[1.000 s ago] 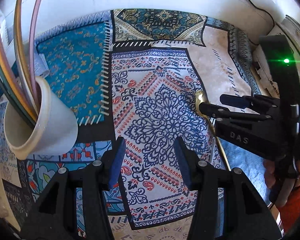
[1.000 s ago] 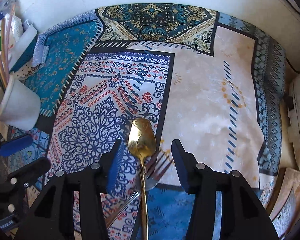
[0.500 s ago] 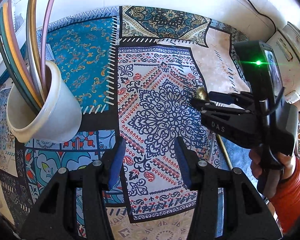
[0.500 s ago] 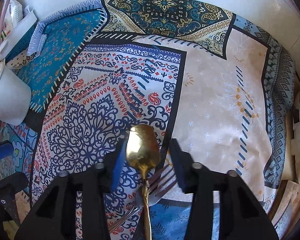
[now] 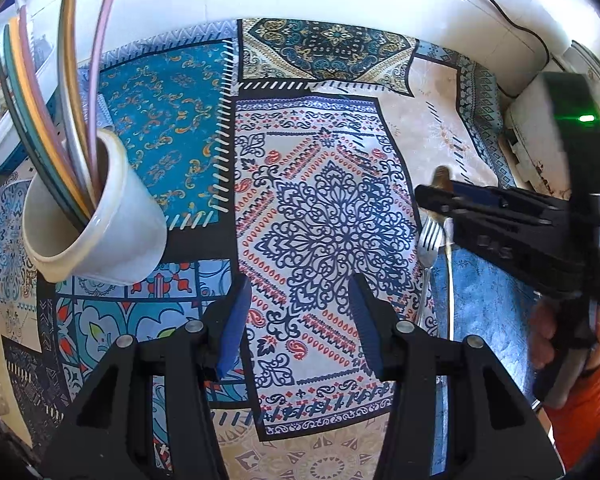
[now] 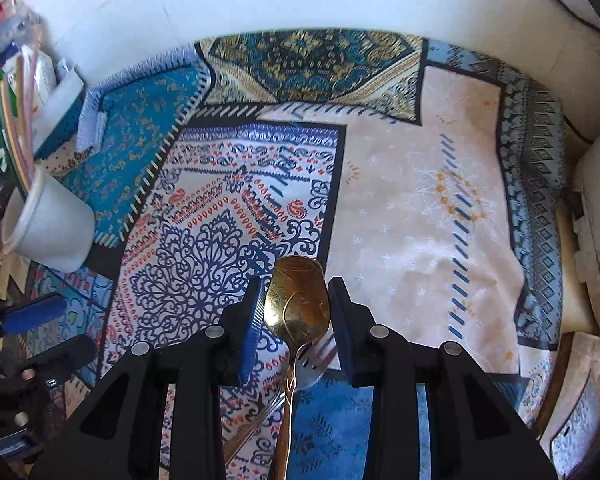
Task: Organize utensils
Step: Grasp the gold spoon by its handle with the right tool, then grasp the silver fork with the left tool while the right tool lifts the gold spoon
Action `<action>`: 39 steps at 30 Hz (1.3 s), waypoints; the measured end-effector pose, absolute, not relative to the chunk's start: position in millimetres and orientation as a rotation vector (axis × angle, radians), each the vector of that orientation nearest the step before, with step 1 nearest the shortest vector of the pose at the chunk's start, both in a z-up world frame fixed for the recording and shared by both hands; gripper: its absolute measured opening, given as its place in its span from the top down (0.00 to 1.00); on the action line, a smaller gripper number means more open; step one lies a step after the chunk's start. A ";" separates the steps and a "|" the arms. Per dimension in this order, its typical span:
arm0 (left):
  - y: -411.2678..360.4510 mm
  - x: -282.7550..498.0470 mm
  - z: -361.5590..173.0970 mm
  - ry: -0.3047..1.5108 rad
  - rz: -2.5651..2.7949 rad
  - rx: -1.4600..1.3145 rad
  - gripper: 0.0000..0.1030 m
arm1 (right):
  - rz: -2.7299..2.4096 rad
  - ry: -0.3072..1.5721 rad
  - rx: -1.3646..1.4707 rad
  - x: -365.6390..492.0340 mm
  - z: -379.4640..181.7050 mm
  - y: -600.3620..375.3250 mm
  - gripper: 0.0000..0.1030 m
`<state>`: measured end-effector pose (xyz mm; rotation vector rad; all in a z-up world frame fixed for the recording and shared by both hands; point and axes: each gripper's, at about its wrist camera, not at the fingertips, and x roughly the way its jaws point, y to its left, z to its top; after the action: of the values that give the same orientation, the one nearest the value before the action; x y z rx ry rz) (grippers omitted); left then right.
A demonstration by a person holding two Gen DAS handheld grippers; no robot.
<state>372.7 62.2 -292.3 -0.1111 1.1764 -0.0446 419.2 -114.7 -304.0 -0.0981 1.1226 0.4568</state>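
1. Gold spoon [image 6: 298, 308]: bowl sat between the right gripper's [image 6: 296, 320] blue pads, handle running back under the gripper body toward the camera. Long axis roughly in line with the fingers, bowl end pointing forward.
2. Right gripper clamped the spoon across the widest part of the bowl, both pads against its edges as far as the right wrist view showed. Grip looked shallow, on a curved surface; my guess is it could slip or pivot.
3. Silver fork [image 6: 312, 372] lay on the patterned cloth [image 6: 420, 220] directly beneath the spoon, tines fanning right. From the left wrist view the fork [image 5: 428, 240] was flat on the cloth, apart from the pads.
4. Key relation: white cup [image 6: 48, 228] stood well off to the left of the spoon, tilted in view, already holding coloured long-handled utensils [image 5: 48, 92]. Spoon needs to travel left and go in handle down or bowl down; can't say which.
5. Left gripper [image 5: 296, 320] was slack, half-spread, nothing between its pads, pointing down at bare cloth. It was nearer the cup [image 5: 96, 216] than the right one, but the right one [image 5: 436, 196] had the spoon.
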 end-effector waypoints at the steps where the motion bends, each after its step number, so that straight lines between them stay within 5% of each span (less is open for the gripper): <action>1: 59.6 373.5 -292.6 1.178 -0.047 -0.105 0.52 | 0.455 1.110 -0.086 415.8 -298.1 -120.7 0.71; 39: -89.4 439.8 -357.3 1.219 -0.165 0.124 0.53 | 0.297 0.930 0.168 364.9 -241.9 -257.5 0.71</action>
<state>439.8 -89.4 -357.3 0.1244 1.2188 -0.1652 364.9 -257.5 -241.9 0.1677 0.9297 0.2968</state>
